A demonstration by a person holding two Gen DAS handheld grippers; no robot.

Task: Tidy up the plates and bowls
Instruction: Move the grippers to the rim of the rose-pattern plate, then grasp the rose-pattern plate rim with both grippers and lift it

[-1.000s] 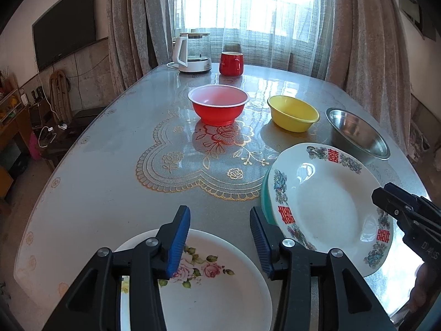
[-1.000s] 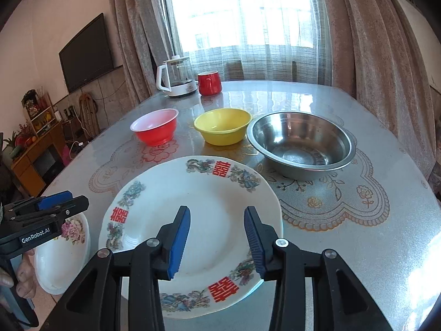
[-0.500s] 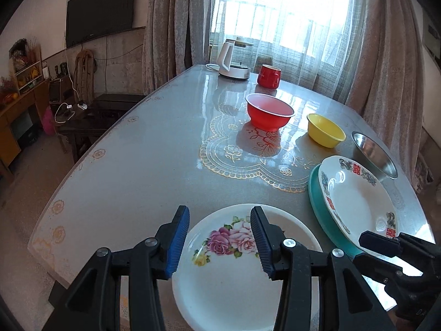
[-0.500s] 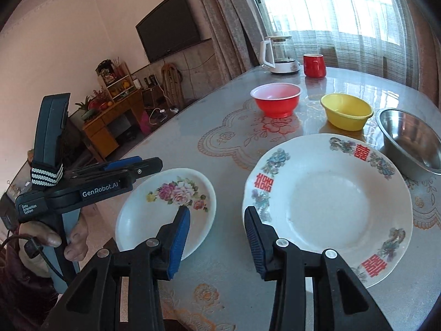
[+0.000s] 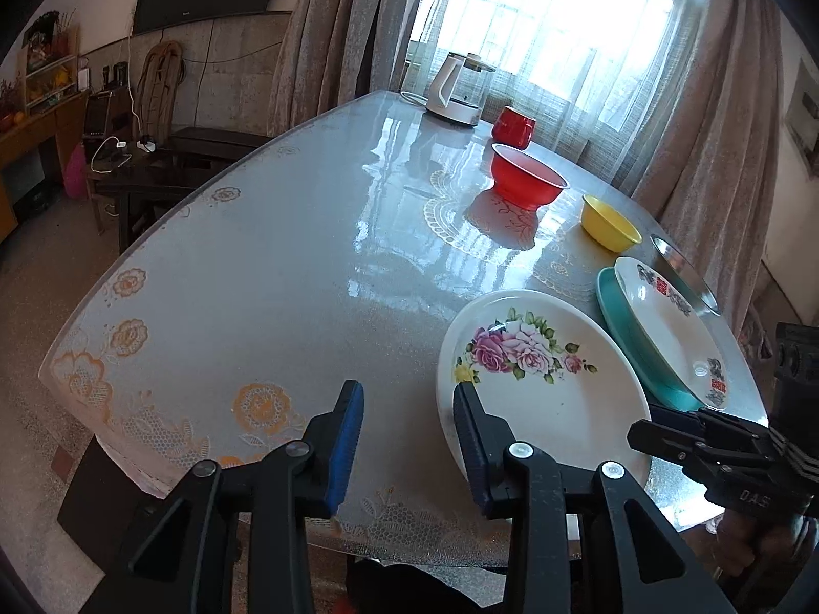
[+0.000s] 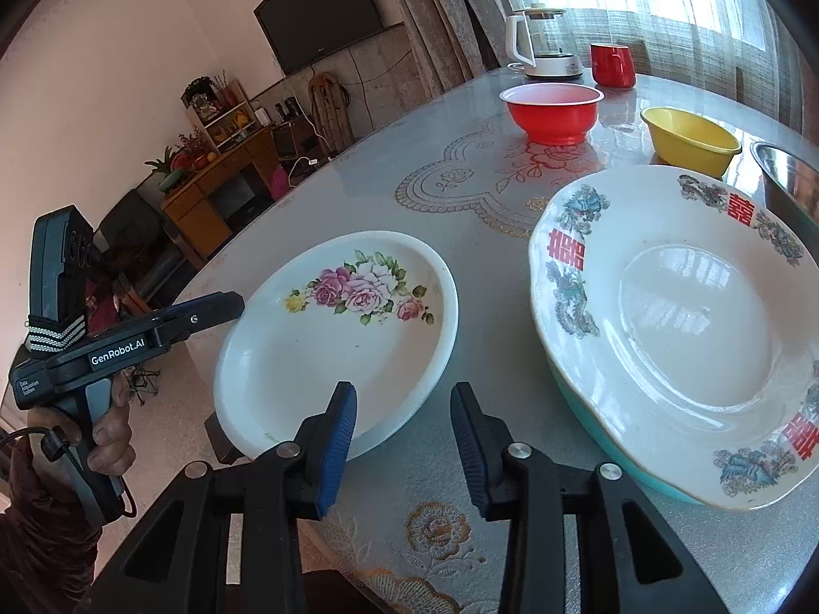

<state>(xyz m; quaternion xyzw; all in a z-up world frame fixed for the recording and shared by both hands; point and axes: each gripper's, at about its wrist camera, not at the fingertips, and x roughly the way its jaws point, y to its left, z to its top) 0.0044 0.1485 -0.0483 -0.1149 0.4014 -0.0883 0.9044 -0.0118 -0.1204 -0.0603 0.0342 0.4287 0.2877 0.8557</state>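
Observation:
A white plate with pink roses [image 5: 537,384] [image 6: 332,343] lies near the table's front edge. Right of it, a white plate with red characters [image 5: 670,327] [image 6: 681,337] lies on a teal plate [image 5: 622,322] [image 6: 588,409]. A red bowl [image 5: 527,181] [image 6: 553,112], a yellow bowl [image 5: 609,222] [image 6: 688,140] and a steel bowl [image 5: 686,271] [image 6: 788,179] stand farther back. My left gripper [image 5: 408,435] [image 6: 225,304] is open and empty, just left of the rose plate's front rim. My right gripper [image 6: 404,435] [image 5: 645,435] is open and empty at that plate's front right rim.
A white kettle [image 5: 458,89] [image 6: 542,41] and a red mug [image 5: 512,128] [image 6: 611,64] stand at the far end by the curtained window. The table [image 5: 256,281] has a glossy top with gold patterns. A bench and a cabinet stand to the left, off the table.
Both grippers have swung left and drawn back toward the table's front edge. The rose plate now lies right of my left gripper instead of under it. Both stay open.

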